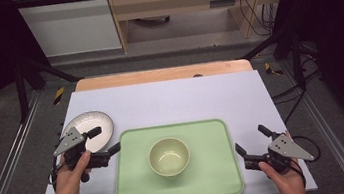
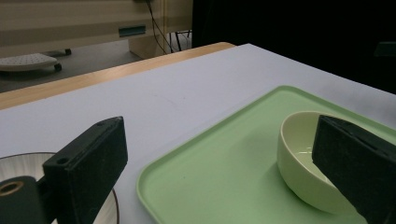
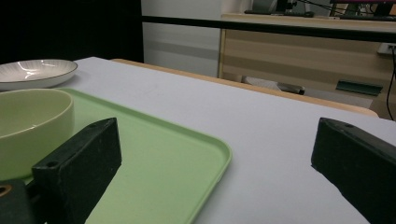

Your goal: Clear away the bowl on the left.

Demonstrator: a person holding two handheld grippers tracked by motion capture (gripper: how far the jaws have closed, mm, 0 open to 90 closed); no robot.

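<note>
A pale green bowl (image 1: 168,156) sits in the middle of a light green tray (image 1: 136,187) near the table's front edge. A white plate (image 1: 93,122) lies left of the tray. My left gripper (image 1: 104,140) hovers open over the plate's near edge, jaws pointing toward the tray. The right gripper (image 1: 251,140) is open just off the tray's right side, nothing between its jaws. In the left gripper view the bowl (image 2: 299,163) and tray (image 2: 219,172) lie ahead, the plate (image 2: 28,163) at lower left. The right gripper view has the bowl (image 3: 28,126), tray (image 3: 163,158) and plate (image 3: 35,72).
A white sheet (image 1: 175,99) covers the table, with a strip of wood (image 1: 162,74) bare at the far edge. Beyond stand a wooden desk (image 1: 182,0), cables and black frame posts.
</note>
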